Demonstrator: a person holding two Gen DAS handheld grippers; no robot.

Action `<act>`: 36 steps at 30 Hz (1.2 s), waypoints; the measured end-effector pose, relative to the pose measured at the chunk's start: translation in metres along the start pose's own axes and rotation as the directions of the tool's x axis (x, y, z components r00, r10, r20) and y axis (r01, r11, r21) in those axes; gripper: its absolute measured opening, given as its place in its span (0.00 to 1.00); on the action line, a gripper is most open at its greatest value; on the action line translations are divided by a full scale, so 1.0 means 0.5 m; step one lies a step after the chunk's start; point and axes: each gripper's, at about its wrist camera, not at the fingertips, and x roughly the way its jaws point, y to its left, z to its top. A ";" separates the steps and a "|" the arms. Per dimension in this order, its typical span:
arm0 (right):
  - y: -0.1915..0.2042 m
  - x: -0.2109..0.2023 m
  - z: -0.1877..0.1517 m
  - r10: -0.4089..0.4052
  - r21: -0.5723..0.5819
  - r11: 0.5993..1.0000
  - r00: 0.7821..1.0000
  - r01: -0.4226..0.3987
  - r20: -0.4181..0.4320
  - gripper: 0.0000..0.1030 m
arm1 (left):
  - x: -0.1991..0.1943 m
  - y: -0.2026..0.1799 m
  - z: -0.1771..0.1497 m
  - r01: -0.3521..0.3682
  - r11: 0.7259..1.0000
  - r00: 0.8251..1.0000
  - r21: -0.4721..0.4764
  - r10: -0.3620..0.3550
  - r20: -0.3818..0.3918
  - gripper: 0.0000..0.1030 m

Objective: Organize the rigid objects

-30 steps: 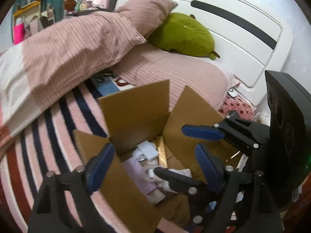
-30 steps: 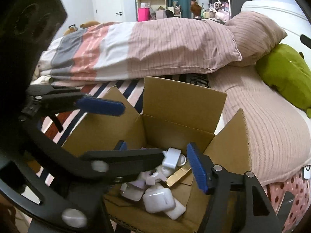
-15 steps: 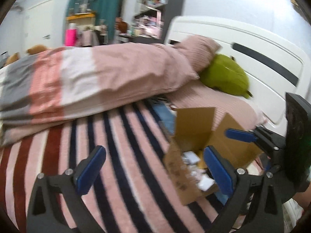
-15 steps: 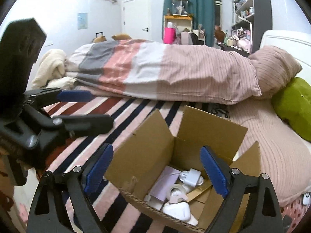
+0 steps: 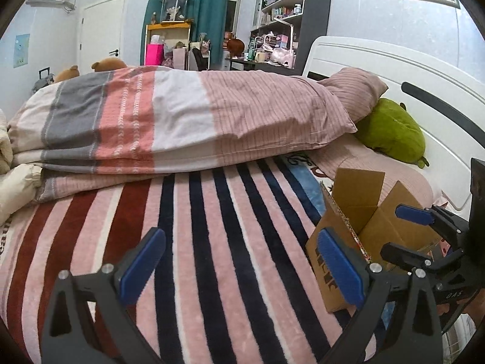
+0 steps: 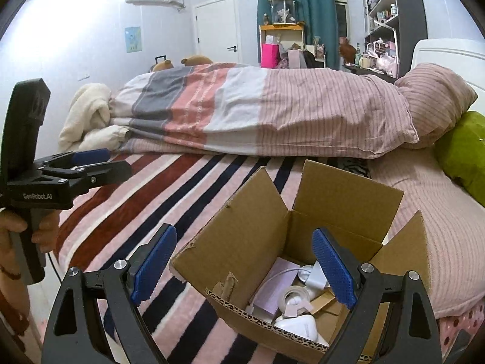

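Right wrist view looks down into an open cardboard box (image 6: 303,242) sitting on the striped blanket (image 6: 169,200) of the bed. Its flaps stand up, and inside lie small rigid things: a roll of tape (image 6: 292,298), a white charger plug (image 6: 316,277), a white rounded case (image 6: 298,326) and a flat lilac card (image 6: 275,285). The right gripper (image 6: 242,270) hangs over the near left corner of the box with its blue pads spread wide and nothing pinched between them; one pad is over the blanket, the other over the box interior. Off to the left, a person's hand (image 6: 18,230) grips the handle of the other tool.

From the left wrist view, the left gripper (image 5: 242,268) hovers above bare blanket, jaws equally wide and empty, with the box (image 5: 357,221) just beside its right finger. A folded striped duvet (image 5: 182,121) lies across the bed behind, and a green plush toy (image 5: 391,130) rests by the headboard.
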 end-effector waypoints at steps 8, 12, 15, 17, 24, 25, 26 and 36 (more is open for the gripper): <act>0.006 -0.003 0.003 0.003 -0.008 1.000 1.000 -0.003 0.017 0.87 | -0.001 0.002 -0.001 -0.020 1.000 1.000 0.001 0.020 0.004 0.97; 0.004 -0.002 0.004 0.004 -0.009 1.000 1.000 -0.004 0.017 0.87 | -0.001 0.004 0.000 -0.025 1.000 1.000 0.004 0.025 0.006 0.97; 0.003 -0.002 0.004 0.004 -0.008 1.000 1.000 -0.004 0.020 0.87 | -0.002 0.005 -0.001 -0.028 1.000 1.000 0.005 0.028 0.007 0.97; 0.006 -0.003 0.005 -0.001 -0.005 1.000 1.000 0.001 0.023 0.87 | -0.002 0.005 -0.001 -0.028 1.000 1.000 0.005 0.028 0.006 0.97; 0.013 -0.008 0.006 -0.013 -0.002 1.000 0.999 0.013 0.033 0.87 | -0.002 0.006 -0.001 -0.026 1.000 1.000 0.007 0.026 0.004 0.97; 0.013 -0.009 0.006 -0.014 -0.001 1.000 0.999 0.014 0.035 0.87 | -0.002 0.006 -0.002 -0.027 1.000 1.000 0.006 0.027 0.005 0.97; 0.013 -0.009 0.007 -0.015 0.000 1.000 0.999 0.015 0.038 0.87 | -0.002 0.005 -0.002 -0.028 1.000 1.000 0.006 0.028 0.004 0.97; 0.012 -0.013 0.005 -0.023 0.013 1.000 0.999 0.022 0.044 0.87 | -0.006 0.003 -0.004 -0.057 0.998 0.998 0.014 0.057 0.016 0.97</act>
